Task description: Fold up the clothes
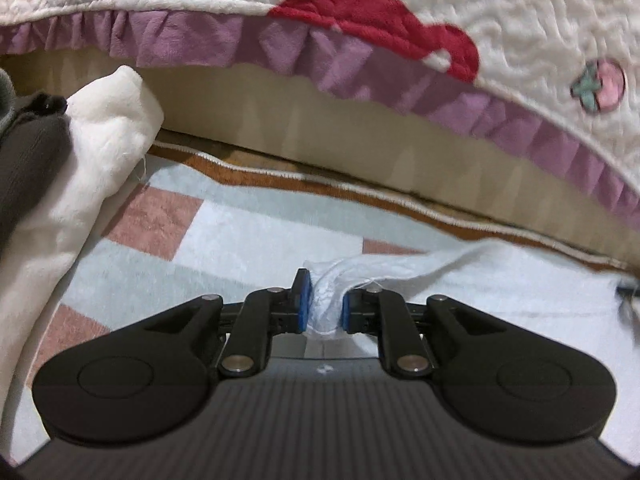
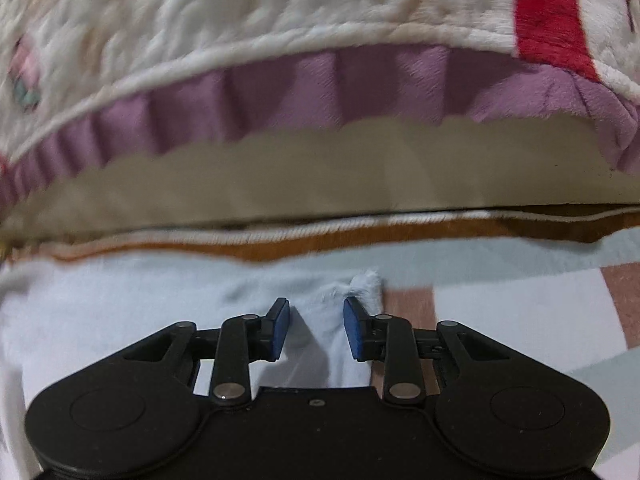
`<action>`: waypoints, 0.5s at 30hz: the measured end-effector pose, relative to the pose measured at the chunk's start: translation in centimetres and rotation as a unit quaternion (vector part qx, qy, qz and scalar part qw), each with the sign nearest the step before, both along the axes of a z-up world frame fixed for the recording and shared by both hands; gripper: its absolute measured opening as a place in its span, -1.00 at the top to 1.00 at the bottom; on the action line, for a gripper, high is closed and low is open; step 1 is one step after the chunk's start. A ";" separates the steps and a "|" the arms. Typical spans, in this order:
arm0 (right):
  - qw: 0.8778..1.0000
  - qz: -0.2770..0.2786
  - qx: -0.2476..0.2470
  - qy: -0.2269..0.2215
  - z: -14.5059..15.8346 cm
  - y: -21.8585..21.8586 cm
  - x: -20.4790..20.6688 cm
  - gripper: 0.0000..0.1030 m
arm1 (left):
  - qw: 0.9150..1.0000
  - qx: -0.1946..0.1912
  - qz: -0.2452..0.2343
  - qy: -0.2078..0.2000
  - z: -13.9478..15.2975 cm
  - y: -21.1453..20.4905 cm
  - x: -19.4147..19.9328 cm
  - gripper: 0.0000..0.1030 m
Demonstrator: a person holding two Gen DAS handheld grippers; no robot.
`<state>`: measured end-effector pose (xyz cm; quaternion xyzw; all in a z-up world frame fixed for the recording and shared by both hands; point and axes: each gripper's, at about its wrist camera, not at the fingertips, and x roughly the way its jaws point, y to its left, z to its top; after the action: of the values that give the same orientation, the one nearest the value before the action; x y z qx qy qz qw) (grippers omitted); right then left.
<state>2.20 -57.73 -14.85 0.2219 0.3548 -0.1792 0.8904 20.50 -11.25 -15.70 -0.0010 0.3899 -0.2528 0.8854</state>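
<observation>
A: In the left wrist view, where does the thin white garment (image 1: 400,270) lie?

B: A bunched fold of it sits between the blue pads of the left gripper (image 1: 325,306), which press it from both sides, so these tongs are clamped on the cloth. From there it trails to the right across the pale blue, white and pink checked rug (image 1: 224,236).

A: What else does that view show?

B: At the left edge, a plush cream fabric heap (image 1: 80,168) with a dark grey piece of cloth (image 1: 28,160) against it. Far behind runs the cream quilted bedspread with red patches and a purple frill (image 1: 520,32).

A: And the right wrist view?

B: There the same white garment (image 2: 120,300) lies spread flat on the rug (image 2: 540,312), mostly to the left and near. A raised ridge of it runs up between the pads of the right gripper (image 2: 316,326), with a small tuft just beyond the right pad. The jaws stand apart with a gap on each side of the cloth, so these tongs are open, not pinching. The bedspread (image 2: 240,20) hangs across the far side.

A: What is only in one view?

B: The cream heap and grey cloth appear only in the left view.
</observation>
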 end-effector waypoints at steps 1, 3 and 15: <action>1.000 -0.018 0.010 -0.012 0.2 -0.6 0.0 0.38 | 1.000 0.004 -0.005 -0.004 0.1 -0.1 -0.3 0.74; 0.998 -0.051 0.026 -0.028 0.7 -1.9 0.1 0.37 | 1.000 0.005 -0.005 -0.009 0.1 -0.2 -0.5 0.73; 0.942 -0.129 0.309 -0.029 -1.5 -6.6 -4.8 0.32 | 1.000 -0.023 0.003 0.000 0.2 0.0 0.3 0.69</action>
<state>-2.64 -64.32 -16.31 0.5354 0.3350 -0.1674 0.7570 20.83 -11.20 -15.46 -0.0224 0.3840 -0.2595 0.8858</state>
